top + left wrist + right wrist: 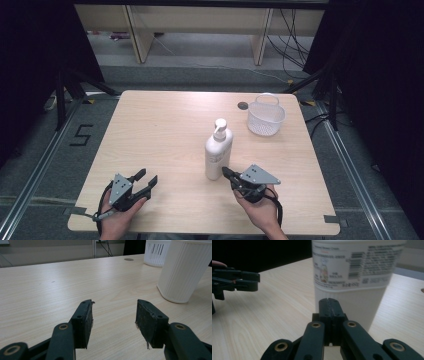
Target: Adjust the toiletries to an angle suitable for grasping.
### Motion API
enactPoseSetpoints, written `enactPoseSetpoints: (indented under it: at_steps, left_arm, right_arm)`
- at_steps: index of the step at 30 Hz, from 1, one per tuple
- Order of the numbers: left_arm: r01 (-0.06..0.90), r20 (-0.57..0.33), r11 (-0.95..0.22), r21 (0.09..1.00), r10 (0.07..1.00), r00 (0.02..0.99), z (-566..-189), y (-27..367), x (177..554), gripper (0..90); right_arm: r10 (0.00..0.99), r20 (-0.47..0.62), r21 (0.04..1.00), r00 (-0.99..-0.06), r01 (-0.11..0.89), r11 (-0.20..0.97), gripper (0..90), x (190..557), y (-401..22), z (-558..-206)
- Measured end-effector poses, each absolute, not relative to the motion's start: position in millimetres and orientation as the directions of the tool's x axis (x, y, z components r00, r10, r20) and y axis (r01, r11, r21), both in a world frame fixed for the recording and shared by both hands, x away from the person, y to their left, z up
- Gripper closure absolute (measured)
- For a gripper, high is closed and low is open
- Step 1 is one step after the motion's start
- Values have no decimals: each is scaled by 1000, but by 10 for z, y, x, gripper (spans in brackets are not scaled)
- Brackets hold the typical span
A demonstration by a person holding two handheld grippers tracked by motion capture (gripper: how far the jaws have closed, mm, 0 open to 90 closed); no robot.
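A white pump bottle (219, 152) stands upright near the middle of the wooden table (165, 130). My right gripper (225, 172) sits just in front of the bottle's lower right side. In the right gripper view the right gripper (329, 301) has its jaws pressed together with nothing between them, and the labelled bottle (352, 272) rises close behind. My left gripper (148, 178) rests at the front left, open and empty. In the left gripper view the left gripper (113, 312) shows bare table between its pads, with the bottle (183, 270) off to the right.
A white mesh basket (266, 116) stands at the back right of the table, also seen as the basket (156, 252) behind the bottle. A small dark round mark (242, 105) lies beside it. The other gripper (237, 280) shows at far left in the right gripper view.
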State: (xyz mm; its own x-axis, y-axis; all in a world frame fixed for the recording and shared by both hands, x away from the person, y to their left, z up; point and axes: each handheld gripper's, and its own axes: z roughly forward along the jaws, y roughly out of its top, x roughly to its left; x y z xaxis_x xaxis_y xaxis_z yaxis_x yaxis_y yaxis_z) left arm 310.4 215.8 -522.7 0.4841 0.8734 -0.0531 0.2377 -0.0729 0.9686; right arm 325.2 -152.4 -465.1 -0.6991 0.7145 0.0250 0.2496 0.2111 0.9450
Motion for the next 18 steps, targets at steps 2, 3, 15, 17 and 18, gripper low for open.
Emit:
enactPoseSetpoints:
  at_steps: [2,3,15,17,18]
  left_arm:
    - [235,-50,-75,969,872,486,-5227,2161,3103,468]
    - [235,-50,-75,969,872,487,-5227,2162,3102,468]
    - [233,-49,-76,970,870,491,-5227,2166,3094,464]
    - [231,-47,-78,970,870,491,-5227,2164,3094,464]
    - [231,-46,-79,970,870,491,-5227,2163,3094,464]
  right_arm:
    - [715,19,944,-698,248,217,900,3265,-1447,-4635]
    - [719,5,945,-695,238,224,900,3276,-1438,-4630]
    - [736,-17,946,-677,227,230,900,3363,-1211,-4585]
    - [740,-25,948,-672,219,231,900,3384,-1189,-4584]
    - [740,-25,948,-672,219,231,900,3384,-1189,-4584]
